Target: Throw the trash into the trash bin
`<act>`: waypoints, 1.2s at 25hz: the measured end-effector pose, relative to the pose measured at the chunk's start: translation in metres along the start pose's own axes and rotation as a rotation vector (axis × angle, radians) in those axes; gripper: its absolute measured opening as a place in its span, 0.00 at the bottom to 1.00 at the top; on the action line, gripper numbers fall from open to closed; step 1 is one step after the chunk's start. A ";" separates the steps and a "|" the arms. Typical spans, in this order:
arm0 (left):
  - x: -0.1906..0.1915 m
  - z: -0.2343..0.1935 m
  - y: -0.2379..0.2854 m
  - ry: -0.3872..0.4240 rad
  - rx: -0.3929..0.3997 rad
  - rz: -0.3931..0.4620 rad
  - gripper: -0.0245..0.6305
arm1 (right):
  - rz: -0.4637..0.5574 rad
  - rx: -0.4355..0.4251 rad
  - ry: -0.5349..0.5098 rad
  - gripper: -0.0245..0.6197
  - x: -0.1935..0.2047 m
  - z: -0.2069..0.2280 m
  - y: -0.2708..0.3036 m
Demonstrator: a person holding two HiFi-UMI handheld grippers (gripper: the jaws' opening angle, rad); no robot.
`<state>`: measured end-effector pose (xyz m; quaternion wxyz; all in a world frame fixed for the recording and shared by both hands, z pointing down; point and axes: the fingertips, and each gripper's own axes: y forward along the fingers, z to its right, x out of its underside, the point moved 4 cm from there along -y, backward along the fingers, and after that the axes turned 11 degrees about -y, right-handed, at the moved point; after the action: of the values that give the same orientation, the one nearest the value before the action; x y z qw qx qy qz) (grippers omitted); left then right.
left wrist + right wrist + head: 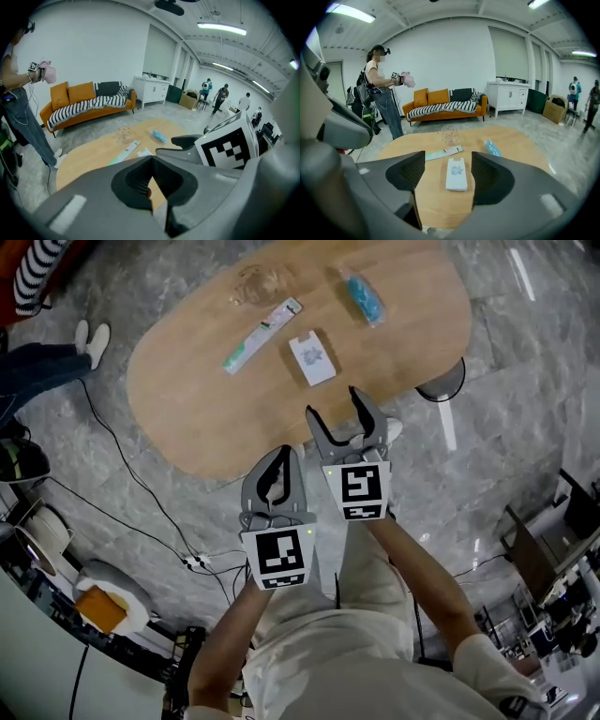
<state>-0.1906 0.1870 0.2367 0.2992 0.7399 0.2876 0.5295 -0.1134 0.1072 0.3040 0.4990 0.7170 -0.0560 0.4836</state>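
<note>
This looks like an open-plan office or lab with a lounge corner. An exposed ceiling carries long strip lights [221,29] above a grey marble-look tile floor [525,381]. An orange sofa [445,105] and a white cabinet [509,96] stand along the wall behind an oval wooden table [187,399]. Loose cables [155,502] cross the floor, and cluttered desks [562,568] stand to one side. Several people [222,96] stand at the far end near a cardboard box [557,108].

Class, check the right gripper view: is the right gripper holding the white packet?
No, the right gripper's jaws stand apart, and the packet lies flat on the table beyond them.
</note>
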 end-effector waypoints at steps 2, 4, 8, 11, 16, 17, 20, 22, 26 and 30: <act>0.005 -0.002 0.008 -0.002 -0.005 -0.004 0.04 | -0.005 0.005 -0.004 0.56 0.010 0.002 0.012; 0.011 -0.001 0.015 -0.008 -0.001 -0.001 0.04 | -0.019 0.007 -0.023 0.57 0.023 0.004 0.023; 0.022 -0.003 0.034 -0.029 0.005 0.001 0.04 | -0.048 0.007 -0.098 0.58 0.044 0.007 0.047; 0.029 -0.004 0.045 -0.023 0.022 -0.001 0.04 | -0.070 0.010 -0.114 0.59 0.058 0.008 0.062; 0.032 -0.012 0.059 -0.009 0.036 0.009 0.04 | -0.104 -0.015 -0.086 0.59 0.079 0.002 0.087; 0.033 -0.015 0.062 -0.013 0.036 0.009 0.04 | -0.113 -0.017 -0.092 0.59 0.083 0.001 0.091; 0.038 -0.021 0.069 -0.034 0.032 -0.002 0.04 | -0.138 -0.014 -0.110 0.61 0.094 -0.001 0.103; 0.035 -0.024 0.073 -0.016 0.040 0.009 0.04 | -0.157 -0.008 -0.124 0.62 0.101 -0.002 0.111; 0.035 -0.027 0.075 -0.004 0.048 0.008 0.04 | -0.206 0.012 -0.135 0.62 0.117 0.000 0.124; 0.037 -0.029 0.076 -0.009 0.049 0.001 0.04 | -0.225 0.009 -0.154 0.56 0.120 0.000 0.129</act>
<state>-0.1995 0.1690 0.3237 0.2822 0.7494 0.2987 0.5192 -0.1232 0.0916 0.4792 0.5410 0.7560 -0.0111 0.3684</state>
